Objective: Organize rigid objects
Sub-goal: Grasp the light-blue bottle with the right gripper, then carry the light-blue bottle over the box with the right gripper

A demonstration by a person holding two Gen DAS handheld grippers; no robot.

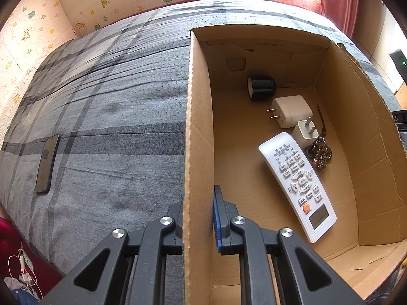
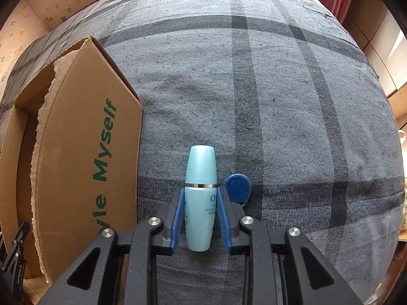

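Observation:
A cardboard box stands on the grey plaid bed. Inside it lie a white remote, two white chargers, a black round object and a key bunch. My left gripper is shut on the box's left wall, one finger on each side. My right gripper is shut on a light-blue bottle that lies along the fingers. A blue round tag lies on the bed just right of the bottle. The box is at the left in the right wrist view.
A black phone lies on the bed left of the box. The plaid bedcover stretches ahead and to the right. Patterned walls and a red curtain border the bed. Cables lie on the floor at lower left.

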